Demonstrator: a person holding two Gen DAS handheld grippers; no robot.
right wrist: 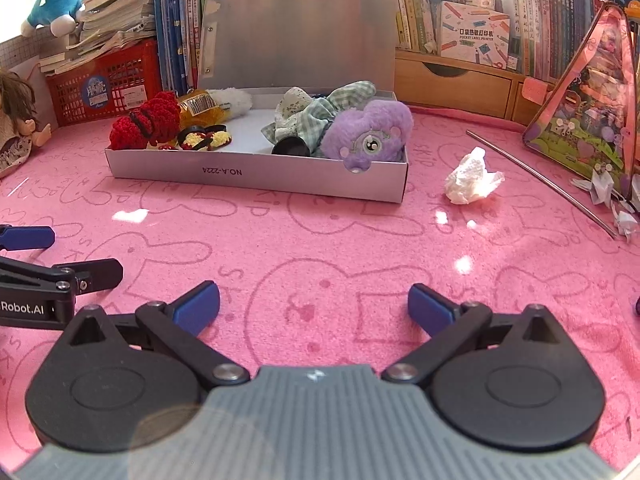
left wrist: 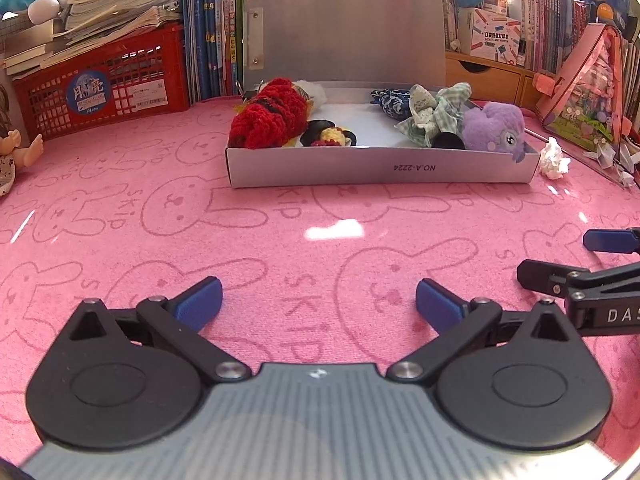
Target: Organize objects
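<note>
A shallow white box (left wrist: 380,170) (right wrist: 256,176) with its lid up stands on the pink mat. It holds a red crocheted toy (left wrist: 268,118) (right wrist: 146,124), a small black-and-yellow piece (left wrist: 330,136) (right wrist: 206,138), a green checked cloth bundle (left wrist: 434,114) (right wrist: 320,114) and a purple plush (left wrist: 496,126) (right wrist: 368,132). My left gripper (left wrist: 319,306) is open and empty, low over the mat in front of the box. My right gripper (right wrist: 314,306) is open and empty beside it; it shows at the right edge of the left wrist view (left wrist: 560,260).
A crumpled white tissue (right wrist: 472,178) (left wrist: 554,158) lies right of the box, near a thin metal rod (right wrist: 540,178). A pink triangular toy pack (right wrist: 588,120) stands far right. A red crate (left wrist: 100,86) under books and a doll (right wrist: 16,120) are at left. Bookshelves line the back.
</note>
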